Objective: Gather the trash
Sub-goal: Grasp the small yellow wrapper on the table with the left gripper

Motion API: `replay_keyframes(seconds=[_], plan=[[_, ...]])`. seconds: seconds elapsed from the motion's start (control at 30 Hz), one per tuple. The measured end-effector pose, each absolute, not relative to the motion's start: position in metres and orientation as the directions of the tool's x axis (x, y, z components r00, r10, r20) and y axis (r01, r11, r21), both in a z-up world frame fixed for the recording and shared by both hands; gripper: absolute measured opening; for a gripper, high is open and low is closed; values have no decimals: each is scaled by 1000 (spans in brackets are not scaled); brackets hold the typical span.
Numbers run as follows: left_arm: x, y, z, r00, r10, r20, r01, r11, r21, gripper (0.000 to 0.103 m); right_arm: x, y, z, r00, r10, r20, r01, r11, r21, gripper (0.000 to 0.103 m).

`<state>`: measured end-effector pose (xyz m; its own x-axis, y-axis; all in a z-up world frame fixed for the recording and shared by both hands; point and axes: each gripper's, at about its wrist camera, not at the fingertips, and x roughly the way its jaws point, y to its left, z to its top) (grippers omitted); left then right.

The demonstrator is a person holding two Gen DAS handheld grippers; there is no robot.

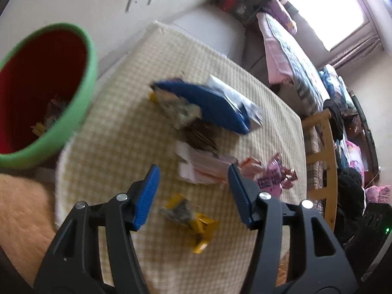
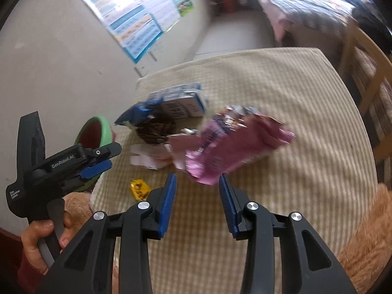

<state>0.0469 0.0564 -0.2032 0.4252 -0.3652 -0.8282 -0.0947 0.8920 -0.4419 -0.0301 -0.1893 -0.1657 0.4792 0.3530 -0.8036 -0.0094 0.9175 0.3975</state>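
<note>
Snack wrappers lie scattered on a checked tablecloth (image 1: 117,127): a yellow wrapper (image 1: 193,220) nearest, a pink wrapper (image 2: 235,144), a blue packet (image 1: 210,103) farther back; a green-rimmed red bin (image 1: 44,93) stands at the table's left edge. The left gripper (image 1: 193,183) hangs above the yellow wrapper, jaws apart and empty; the right gripper (image 2: 197,191) is narrower, empty, before the pink wrapper.
</note>
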Motion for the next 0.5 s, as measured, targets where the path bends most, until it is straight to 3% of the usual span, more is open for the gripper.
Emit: replay_keyframes(seconds=[0.4, 0.5], plan=[[11, 42, -233, 324, -321, -890, -115, 921, -373, 55, -29, -226, -168, 510, 329, -794, 61, 908, 415, 37], [9, 39, -246, 288, -334, -898, -114, 918, -379, 42, -18, -214, -161, 504, 331, -797, -12, 926, 377, 37]])
